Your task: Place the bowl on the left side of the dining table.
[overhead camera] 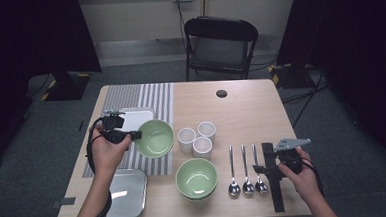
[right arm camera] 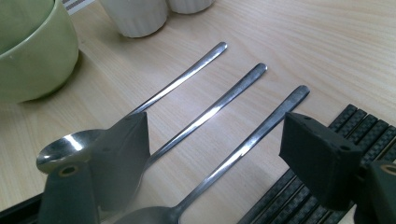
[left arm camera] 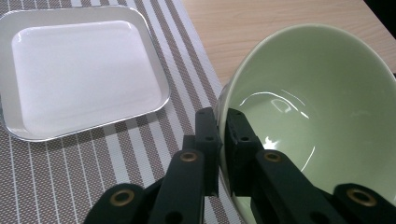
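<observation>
My left gripper (overhead camera: pixel 134 135) (left arm camera: pixel 222 122) is shut on the near rim of a pale green bowl (overhead camera: pixel 155 137) (left arm camera: pixel 317 107). One jaw is inside the rim and one outside. The bowl is tilted over the right part of a striped placemat (overhead camera: pixel 150 98) (left arm camera: pixel 140 154). At the table's front right, my right gripper (overhead camera: pixel 262 172) (right arm camera: pixel 217 126) stands open just above three steel spoons (overhead camera: pixel 244 168). The rightmost spoon (right arm camera: pixel 252 140) lies between its jaws, and no pad touches it.
A white tray (overhead camera: pixel 135 116) (left arm camera: pixel 84 70) lies on the placemat beside the held bowl. A metal tray (overhead camera: pixel 127 193) sits front left. Stacked green bowls (overhead camera: pixel 196 179) (right arm camera: pixel 32 56) and three white cups (overhead camera: pixel 196 137) stand mid-table. A black mat (overhead camera: pixel 274 189) (right arm camera: pixel 364 126) lies right of the spoons.
</observation>
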Demonstrator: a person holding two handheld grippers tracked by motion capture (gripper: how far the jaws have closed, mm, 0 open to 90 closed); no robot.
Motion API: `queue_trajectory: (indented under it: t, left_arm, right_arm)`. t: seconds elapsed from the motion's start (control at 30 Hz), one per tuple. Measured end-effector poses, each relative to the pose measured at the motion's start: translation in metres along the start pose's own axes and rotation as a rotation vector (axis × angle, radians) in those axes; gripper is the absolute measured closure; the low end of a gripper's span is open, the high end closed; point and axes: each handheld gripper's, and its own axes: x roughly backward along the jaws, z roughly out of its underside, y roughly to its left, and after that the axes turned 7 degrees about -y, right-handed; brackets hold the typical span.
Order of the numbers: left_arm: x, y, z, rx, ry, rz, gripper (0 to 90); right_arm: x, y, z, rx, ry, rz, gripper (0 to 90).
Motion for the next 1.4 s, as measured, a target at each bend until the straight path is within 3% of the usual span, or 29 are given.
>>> queue_trajectory:
  t: [0.73, 1.4]
  left_arm:
    - [-0.008, 0.022, -0.002, 0.06, -0.005, -0.029, 85.6]
    - [-0.012, 0.034, -0.006, 0.078, -0.019, -0.068, 85.5]
  right_arm:
    - [0.0, -0.001, 0.001, -0.005, 0.005, 0.001, 23.1]
    - [-0.001, -0.002, 0.001, -0.007, 0.004, -0.001, 23.1]
